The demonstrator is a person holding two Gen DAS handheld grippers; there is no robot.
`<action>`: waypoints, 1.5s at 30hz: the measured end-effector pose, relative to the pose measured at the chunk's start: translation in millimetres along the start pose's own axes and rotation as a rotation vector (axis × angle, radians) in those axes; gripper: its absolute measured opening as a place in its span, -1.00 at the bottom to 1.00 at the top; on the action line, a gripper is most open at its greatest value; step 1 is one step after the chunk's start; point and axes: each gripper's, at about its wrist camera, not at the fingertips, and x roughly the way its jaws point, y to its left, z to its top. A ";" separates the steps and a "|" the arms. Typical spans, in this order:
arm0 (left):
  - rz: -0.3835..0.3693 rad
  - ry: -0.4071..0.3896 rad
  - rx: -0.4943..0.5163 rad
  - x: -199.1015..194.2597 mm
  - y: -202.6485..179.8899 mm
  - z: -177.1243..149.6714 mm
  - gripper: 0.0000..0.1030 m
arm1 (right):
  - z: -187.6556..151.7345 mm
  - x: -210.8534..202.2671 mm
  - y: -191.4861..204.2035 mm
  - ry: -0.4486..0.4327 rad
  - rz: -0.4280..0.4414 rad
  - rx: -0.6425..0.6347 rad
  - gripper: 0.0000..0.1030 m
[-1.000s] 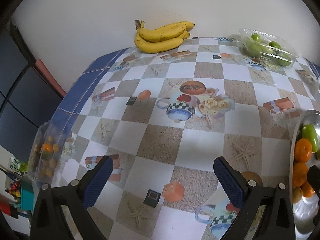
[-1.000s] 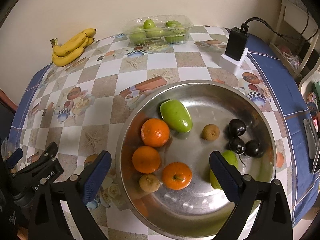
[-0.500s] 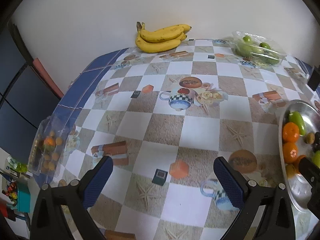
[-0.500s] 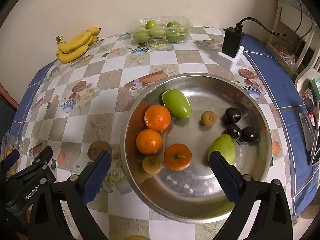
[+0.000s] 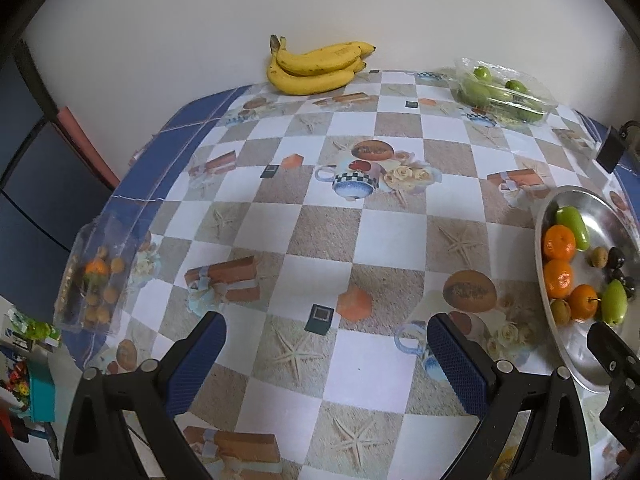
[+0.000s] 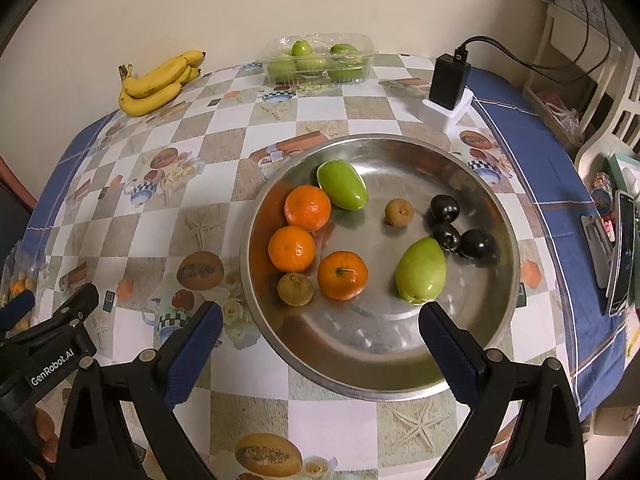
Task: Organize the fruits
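Fruits, three oranges, green mangoes and dark plums, lie in the round steel bowl on the checkered desk. We hold both the left tongs and right tongs wide open and empty, above the desk. We judge we are between picks; next comes reaching for the yellow bananas.

black tool, blue textured pads
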 end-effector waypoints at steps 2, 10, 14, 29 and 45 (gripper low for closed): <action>-0.007 -0.006 0.004 -3.1 -0.6 -0.6 0.98 | -1.2 -2.6 -2.2 -0.006 0.000 0.010 0.91; -0.037 -0.037 0.020 -16.3 -1.7 -2.1 0.98 | -3.6 -12.8 -8.2 -0.030 -0.001 0.032 0.91; -0.049 -0.053 0.019 -21.6 -0.8 -2.4 0.98 | -4.2 -16.4 -8.5 -0.041 -0.001 0.031 0.91; -0.068 -0.046 0.029 -15.6 -4.1 -0.9 0.98 | -2.7 -10.6 -7.0 -0.014 0.002 0.025 0.91; -0.071 -0.044 0.034 -13.3 -4.6 0.0 0.98 | -2.2 -5.9 -5.2 0.004 -0.002 0.017 0.91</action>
